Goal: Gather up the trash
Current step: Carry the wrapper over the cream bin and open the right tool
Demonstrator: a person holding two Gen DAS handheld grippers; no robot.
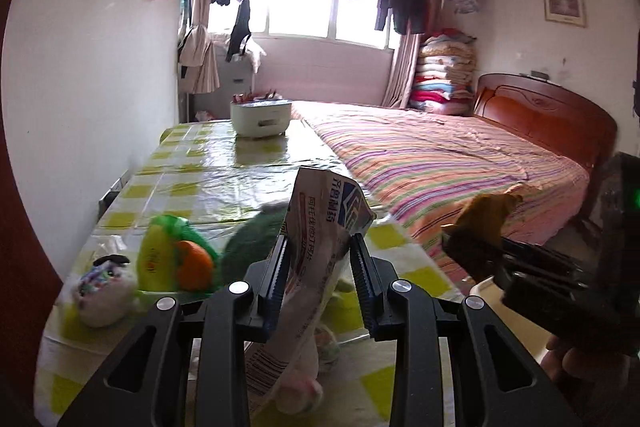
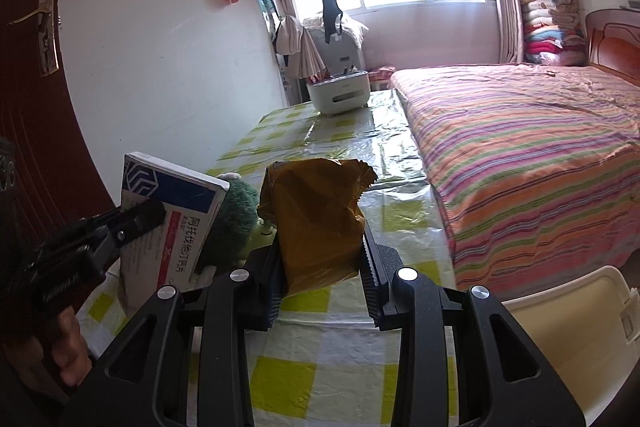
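A white medicine box (image 1: 316, 227) with a blue and red print stands upright between the pads of my left gripper (image 1: 320, 241), which is shut on it above the near end of the table. In the right wrist view the same box (image 2: 172, 207) shows at the left, with the left gripper (image 2: 140, 217) clamped on it. My right gripper (image 2: 320, 239) is shut on a crumpled mustard-brown wrapper (image 2: 316, 211), held over the table. In the left wrist view the wrapper (image 1: 490, 213) sticks up from the right gripper (image 1: 472, 251) at the right.
The table (image 2: 280, 379) has a glossy yellow-checked cloth. Plush toys (image 1: 176, 259) lie at its near left, and a green plush (image 2: 232, 215) sits behind the box. A white caddy (image 1: 260, 117) stands at the far end. A striped bed (image 2: 520, 155) runs along the right, with a cream bin (image 2: 568, 331) below it.
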